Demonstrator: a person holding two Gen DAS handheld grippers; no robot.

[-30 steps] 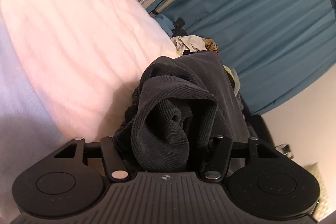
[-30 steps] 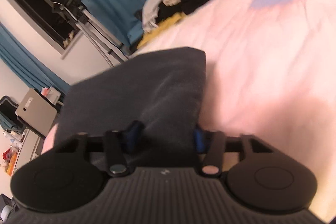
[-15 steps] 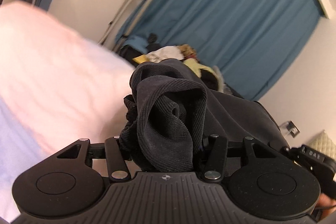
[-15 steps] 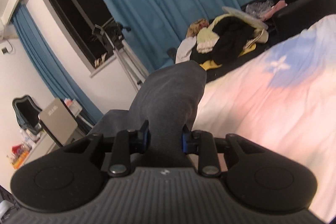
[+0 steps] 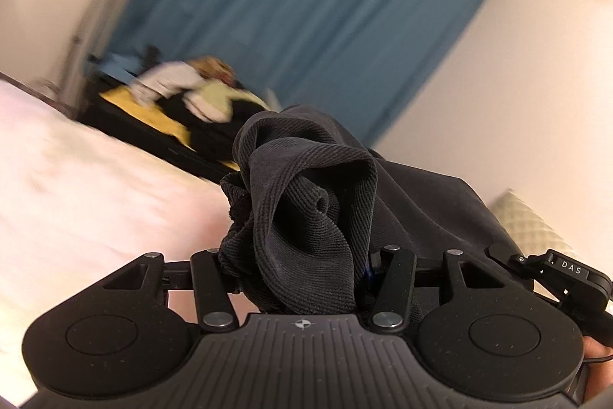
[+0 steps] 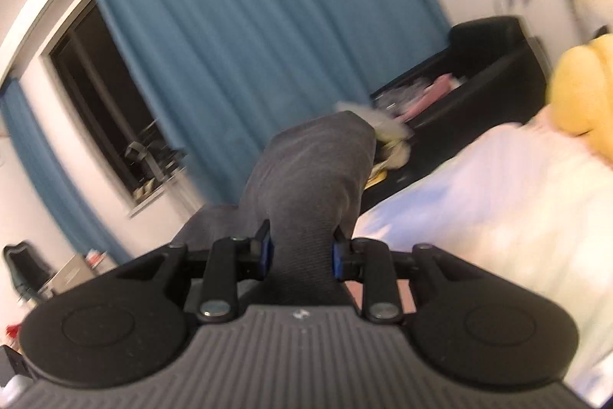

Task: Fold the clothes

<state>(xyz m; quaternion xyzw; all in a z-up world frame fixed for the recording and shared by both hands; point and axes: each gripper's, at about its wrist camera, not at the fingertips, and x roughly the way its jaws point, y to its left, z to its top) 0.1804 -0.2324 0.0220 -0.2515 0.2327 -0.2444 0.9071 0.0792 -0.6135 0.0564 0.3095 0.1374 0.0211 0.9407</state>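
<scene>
A dark grey ribbed garment (image 5: pixel 306 209) is bunched between the jaws of my left gripper (image 5: pixel 302 275), which is shut on it and holds it above the pink bed (image 5: pixel 76 198). The cloth trails off to the right toward the other gripper's body (image 5: pixel 563 275). My right gripper (image 6: pixel 302 252) is shut on another part of the same garment (image 6: pixel 310 175), which stands up in a fold between its blue pads (image 6: pixel 265 252). Both views are tilted upward and blurred.
A black sofa (image 6: pixel 494 64) with a pile of loose clothes (image 5: pixel 191 94) stands beyond the bed. Blue curtains (image 6: pixel 249 45) and a dark window (image 6: pixel 99 102) fill the back wall. A yellow cushion (image 6: pixel 586 91) lies on the bed at right.
Both grippers have lifted and tilted upward with the garment still held. The bed has dropped low in both views and the curtains and walls now fill them.
</scene>
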